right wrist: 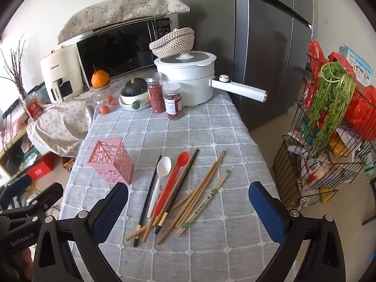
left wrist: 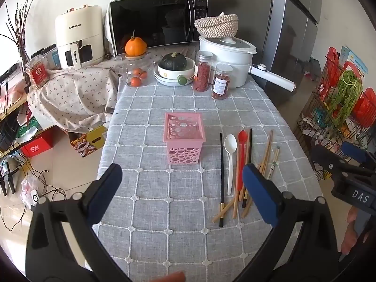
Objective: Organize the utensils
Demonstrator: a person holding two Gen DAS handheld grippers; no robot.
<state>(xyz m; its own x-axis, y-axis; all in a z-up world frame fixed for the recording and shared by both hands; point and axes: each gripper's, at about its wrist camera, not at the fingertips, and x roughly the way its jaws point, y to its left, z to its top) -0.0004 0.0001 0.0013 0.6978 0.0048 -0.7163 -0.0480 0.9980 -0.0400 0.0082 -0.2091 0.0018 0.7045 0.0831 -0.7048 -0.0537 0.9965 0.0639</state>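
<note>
A pink perforated utensil holder (left wrist: 184, 138) (right wrist: 110, 162) stands upright and empty on the grey checked tablecloth (left wrist: 164, 211). To its right lie a white spoon (left wrist: 230, 155) (right wrist: 162, 176), a red spoon (left wrist: 240, 155) (right wrist: 174, 178), black chopsticks (left wrist: 221, 176) (right wrist: 148, 197) and several wooden chopsticks (left wrist: 265, 157) (right wrist: 204, 185) in a loose pile. My left gripper (left wrist: 183, 188) is open and empty, hovering in front of the holder. My right gripper (right wrist: 188, 206) is open and empty above the near ends of the utensils; it also shows in the left wrist view (left wrist: 352, 178).
At the table's far end stand a white pot (left wrist: 225, 56), two jars (left wrist: 211, 77), a squash in a bowl (left wrist: 175, 68), a microwave (left wrist: 157, 21) and an air fryer (left wrist: 78, 35). A fridge (right wrist: 270, 42) and a wire rack (right wrist: 329, 141) stand to the right.
</note>
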